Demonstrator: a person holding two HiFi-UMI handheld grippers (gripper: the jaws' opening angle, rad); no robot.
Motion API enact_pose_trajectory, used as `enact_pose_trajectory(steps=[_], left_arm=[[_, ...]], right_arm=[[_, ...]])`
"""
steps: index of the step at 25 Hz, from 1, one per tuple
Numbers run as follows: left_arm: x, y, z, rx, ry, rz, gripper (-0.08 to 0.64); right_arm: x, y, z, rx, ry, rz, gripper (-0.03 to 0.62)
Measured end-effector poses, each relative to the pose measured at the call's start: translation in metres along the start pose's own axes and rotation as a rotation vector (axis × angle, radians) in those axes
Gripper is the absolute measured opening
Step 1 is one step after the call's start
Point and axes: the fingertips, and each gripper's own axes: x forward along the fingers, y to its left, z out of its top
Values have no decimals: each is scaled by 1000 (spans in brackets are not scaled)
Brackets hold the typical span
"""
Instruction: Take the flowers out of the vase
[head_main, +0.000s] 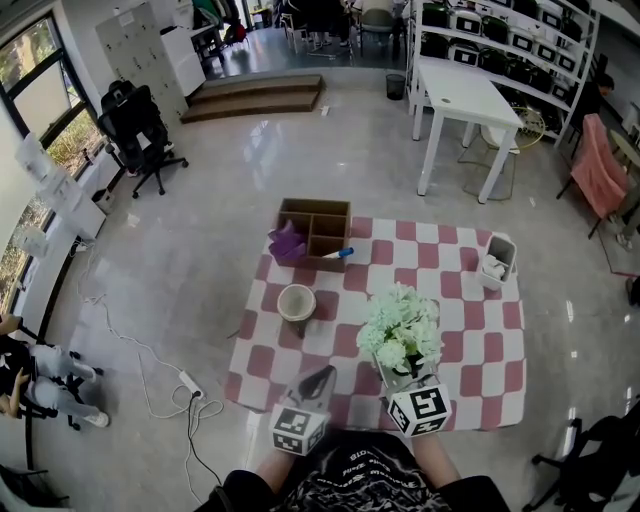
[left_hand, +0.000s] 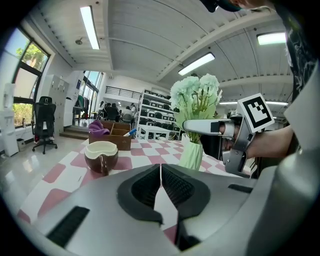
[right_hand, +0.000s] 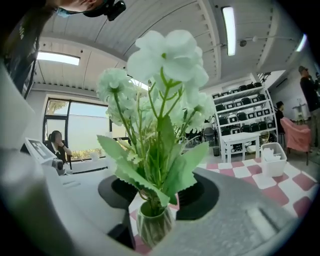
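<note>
The flowers (head_main: 402, 325) stand upright in the vase (right_hand: 152, 225) at the near right of the checked cloth (head_main: 480, 380), a pale green-white bunch with long leaves. The right gripper (right_hand: 159, 187) reaches in level at the bunch, just above the vase's mouth, with one jaw on each side of the stems. Its jaws are about half open; leaves brush across both pads, but cloth shows between the left pad and the stems, so it seems that the stems are not pinched, though foliage hides much of the gap. The left gripper (left_hand: 160, 170) hovers over the cloth's near edge, to the left of the vase and apart from it; its jaws meet in a thin line with nothing between them. A brown cup (head_main: 296, 302) with a pale inside sits farther out on the cloth, left of the flowers. Beyond it, at the cloth's far edge, is a wooden box (head_main: 315, 228) with compartments; a purple rag (head_main: 288, 243) lies in a left one and a pen (head_main: 338, 253) sticks out at the box's front. A white basket (head_main: 498, 260) stands near the far right corner.
</note>
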Motion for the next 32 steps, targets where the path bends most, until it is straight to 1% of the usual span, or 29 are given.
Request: enact_pose_trajectory(steps=[2,6,12,16,20,23,26,32], left_arm=[[0,2,-3,0,2,3,17],[1,2,-3,-4,7,6,17],[3,-3,-5,-4,10,-8,17],[6,-6,-4,1,7,-13,17],[8,-11,0,10,-3,-29,17],[8,-13,0,11,-6,-32,17],[7,-16,-1,12,-6,-35,16],[4,-21,0,10,-18,-41,17]], right_arm=[[-2,0,2,-1,-12,4,179],[-3,6,8,-12,-38,66,161],[-9,4,24,-13,-90,74,156],[-14,6,36,-6,-121,97,147],[-20,7,50,-4,-156,98,143],[-25,8,64,-5,-194,100,137],[-31,10,82,17,-233,118,129],[-43,11,106,31,-262,120,121]])
